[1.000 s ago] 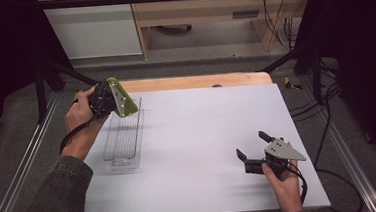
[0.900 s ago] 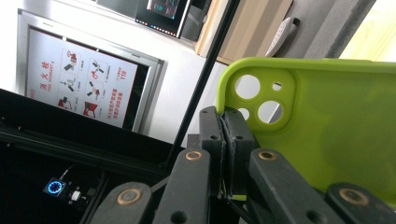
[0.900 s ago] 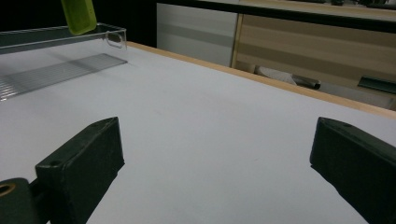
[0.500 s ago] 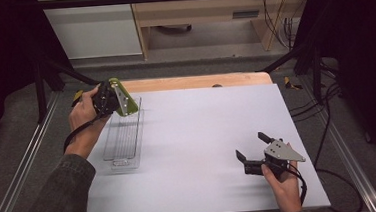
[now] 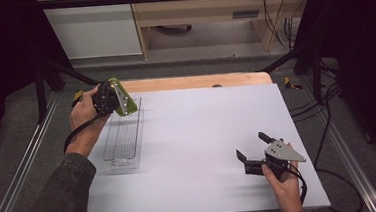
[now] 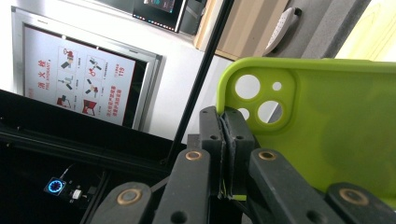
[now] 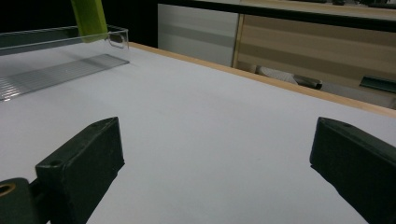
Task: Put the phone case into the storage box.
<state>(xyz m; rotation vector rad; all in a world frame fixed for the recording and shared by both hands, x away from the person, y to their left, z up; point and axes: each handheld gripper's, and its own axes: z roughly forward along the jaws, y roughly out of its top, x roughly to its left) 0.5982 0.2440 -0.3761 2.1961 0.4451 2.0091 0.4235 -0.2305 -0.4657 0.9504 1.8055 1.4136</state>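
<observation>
A white surface [image 5: 204, 145] carries a clear tray [image 5: 123, 138] along its left edge. The left tongs [image 5: 118, 98] are clenched on the rim of a green phone case [image 5: 125, 103], held tilted above the tray's far end, hand raised over the far left corner. The right tongs [image 5: 249, 147] are released, jaws wide and holding nothing, hand resting near the near right corner, well apart from the case.
</observation>
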